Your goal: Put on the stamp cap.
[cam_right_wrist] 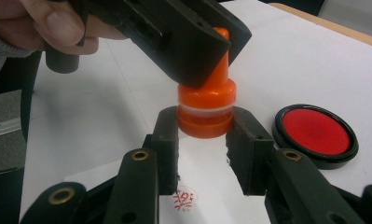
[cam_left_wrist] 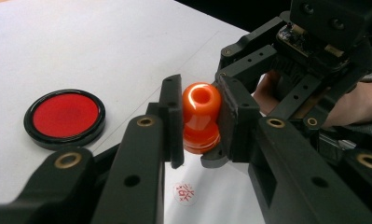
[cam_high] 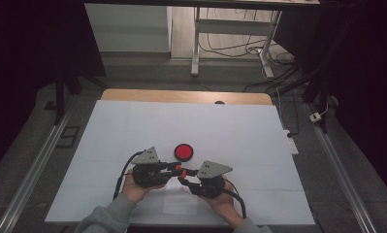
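1. Gripping an orange stamp (cam_left_wrist: 200,119) from two sides, both claws meet near the front of the tabletop (cam_high: 133,131), each one held in a hand.
2. Left claw (cam_left_wrist: 200,109): its jaws are closed on the stamp's narrow handle, pads pressing on either side; the hollow top of the handle faces this claw's camera.
3. Right claw (cam_right_wrist: 204,123): its jaws are closed on the stamp's wide lower body, just under a pale ring around it. In the right gripper view the left claw comes in from above and covers most of the handle.
4. The stamp (cam_right_wrist: 206,112) hangs between the two claws, clear of the paper (cam_right_wrist: 207,186) below, base down.
5. A red stamped mark (cam_right_wrist: 183,199) sits on the paper right under the claws, between the right claw's jaws in its own view.
6. A round ink pad (cam_high: 184,152), red in a black rim, lies open on the tabletop just beyond the claws in the high view, apart from the stamp. It is to the left of the left claw's jaws and to the right of the right claw's jaws.
7. Left hand (cam_high: 135,187) and right hand (cam_high: 220,196) hold the claw bodies from below, cables trailing back.
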{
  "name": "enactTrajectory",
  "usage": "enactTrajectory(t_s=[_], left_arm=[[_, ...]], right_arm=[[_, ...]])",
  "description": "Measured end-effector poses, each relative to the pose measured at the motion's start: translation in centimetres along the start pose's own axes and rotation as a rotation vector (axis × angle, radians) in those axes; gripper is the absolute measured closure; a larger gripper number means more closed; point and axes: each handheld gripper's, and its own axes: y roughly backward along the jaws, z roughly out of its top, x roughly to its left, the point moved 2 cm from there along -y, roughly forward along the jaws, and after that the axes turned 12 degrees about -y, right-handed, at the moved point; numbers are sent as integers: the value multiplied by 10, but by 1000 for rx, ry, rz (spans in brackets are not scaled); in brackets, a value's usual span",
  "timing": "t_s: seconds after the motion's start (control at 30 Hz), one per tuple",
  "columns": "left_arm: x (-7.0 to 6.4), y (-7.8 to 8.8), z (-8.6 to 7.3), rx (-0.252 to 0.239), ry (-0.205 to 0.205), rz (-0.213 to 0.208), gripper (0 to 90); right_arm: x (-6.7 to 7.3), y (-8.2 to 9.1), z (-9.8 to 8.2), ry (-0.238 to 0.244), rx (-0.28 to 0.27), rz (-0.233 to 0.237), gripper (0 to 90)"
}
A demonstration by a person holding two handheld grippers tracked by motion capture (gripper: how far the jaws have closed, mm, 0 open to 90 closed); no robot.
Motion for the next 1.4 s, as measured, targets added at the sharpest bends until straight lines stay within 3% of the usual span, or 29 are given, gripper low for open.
enactTrajectory(t_s=[0.8,1.4], left_arm=[[-2,-4,-3,-3,-8,2,724],[-8,-10,-9,22,-22,31,727]], right_arm=[[0,1,0,-15,-10,-11,646],[5,-1,-1,66,49,-60,647]])
